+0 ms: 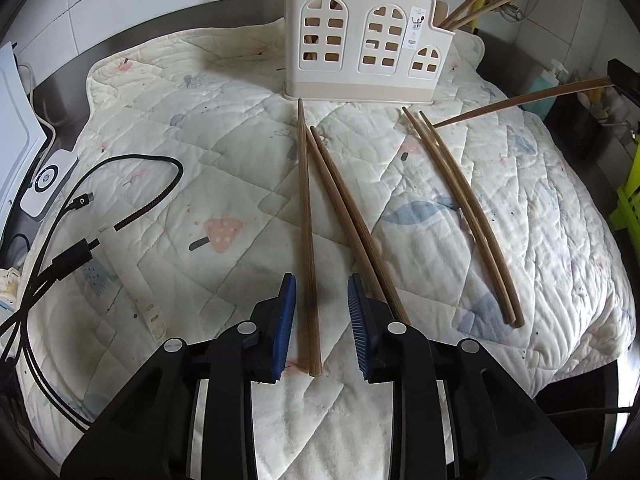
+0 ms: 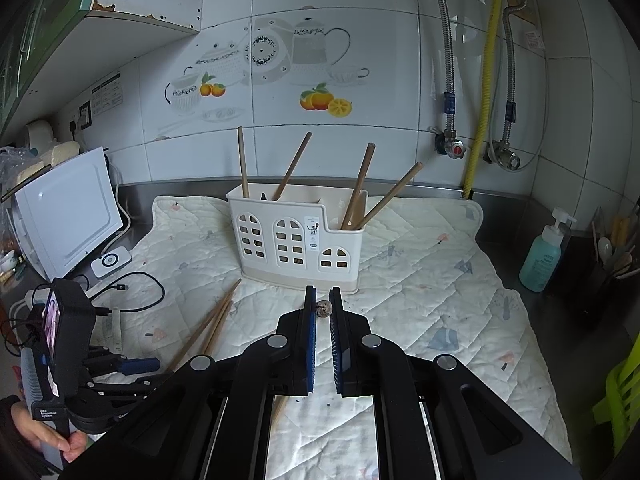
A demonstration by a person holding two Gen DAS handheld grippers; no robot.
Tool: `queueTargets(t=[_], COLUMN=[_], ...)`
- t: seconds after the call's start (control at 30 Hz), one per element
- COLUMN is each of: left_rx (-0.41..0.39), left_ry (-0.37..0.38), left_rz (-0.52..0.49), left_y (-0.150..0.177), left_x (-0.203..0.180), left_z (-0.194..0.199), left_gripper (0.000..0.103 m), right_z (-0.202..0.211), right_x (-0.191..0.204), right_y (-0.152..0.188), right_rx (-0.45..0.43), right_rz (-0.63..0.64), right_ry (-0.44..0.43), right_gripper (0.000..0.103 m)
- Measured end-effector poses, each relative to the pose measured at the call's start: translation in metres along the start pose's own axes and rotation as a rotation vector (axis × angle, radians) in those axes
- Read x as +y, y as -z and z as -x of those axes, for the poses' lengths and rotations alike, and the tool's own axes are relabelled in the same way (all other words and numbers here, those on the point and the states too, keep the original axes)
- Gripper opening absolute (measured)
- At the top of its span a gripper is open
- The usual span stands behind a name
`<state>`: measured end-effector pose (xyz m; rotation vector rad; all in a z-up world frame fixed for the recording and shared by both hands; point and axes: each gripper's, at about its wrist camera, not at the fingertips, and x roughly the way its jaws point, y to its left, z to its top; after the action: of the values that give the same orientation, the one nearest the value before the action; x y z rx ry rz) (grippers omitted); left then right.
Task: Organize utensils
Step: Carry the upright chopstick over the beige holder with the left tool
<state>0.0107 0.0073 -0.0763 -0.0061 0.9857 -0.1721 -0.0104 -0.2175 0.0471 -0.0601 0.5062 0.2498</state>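
Note:
A cream utensil holder (image 1: 360, 46) (image 2: 298, 240) stands at the back of a quilted mat (image 1: 224, 152) (image 2: 424, 280), with several wooden chopsticks upright in it (image 2: 360, 186). Two chopstick pairs lie on the mat: a middle pair (image 1: 310, 216) (image 2: 208, 326) and a right pair (image 1: 464, 208). My left gripper (image 1: 321, 300) is open, low over the mat, its jaws on either side of the middle pair's left chopstick. My right gripper (image 2: 323, 300) is shut on the end of one chopstick (image 2: 323, 309) (image 1: 524, 100), held in the air in front of the holder.
Black cables (image 1: 52, 256) and a white charger (image 1: 48, 182) lie left of the mat. A white appliance (image 2: 68, 216) stands at the left. A soap bottle (image 2: 546, 254) and a dark utensil pot (image 2: 616, 272) stand at the right. A tiled wall with pipes is behind.

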Motion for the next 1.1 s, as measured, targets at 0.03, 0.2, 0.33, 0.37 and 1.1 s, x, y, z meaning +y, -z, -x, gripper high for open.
queueTargets(t=[0.03, 0.2, 0.33, 0.37, 1.1], left_rx=[0.006, 0.006, -0.001, -0.004, -0.204], left_ry=[-0.003, -0.010, -0.009, -0.004, -0.004], left_rz=[0.000, -0.002, -0.003, 0.001, -0.032], left_y=[0.001, 0.004, 0.003, 0.003, -0.054], left_x=[0.000, 0.001, 0.002, 0.003, 0.003], left_z=[-0.003, -0.009, -0.008, -0.007, 0.052], left_gripper=[0.025, 0.020, 0.009, 0.007, 0.005], right_z=[0.000, 0.001, 0.002, 0.002, 0.014], right_x=[0.001, 0.002, 0.002, 0.002, 0.010], right_y=[0.000, -0.001, -0.004, -0.004, -0.055], right_rx=[0.000, -0.002, -0.008, -0.010, -0.081], right_rz=[0.002, 0.008, 0.013, 0.015, 0.104], right_ry=[0.000, 0.002, 0.002, 0.001, -0.023], right_gripper=[0.007, 0.007, 0.007, 0.007, 0.007])
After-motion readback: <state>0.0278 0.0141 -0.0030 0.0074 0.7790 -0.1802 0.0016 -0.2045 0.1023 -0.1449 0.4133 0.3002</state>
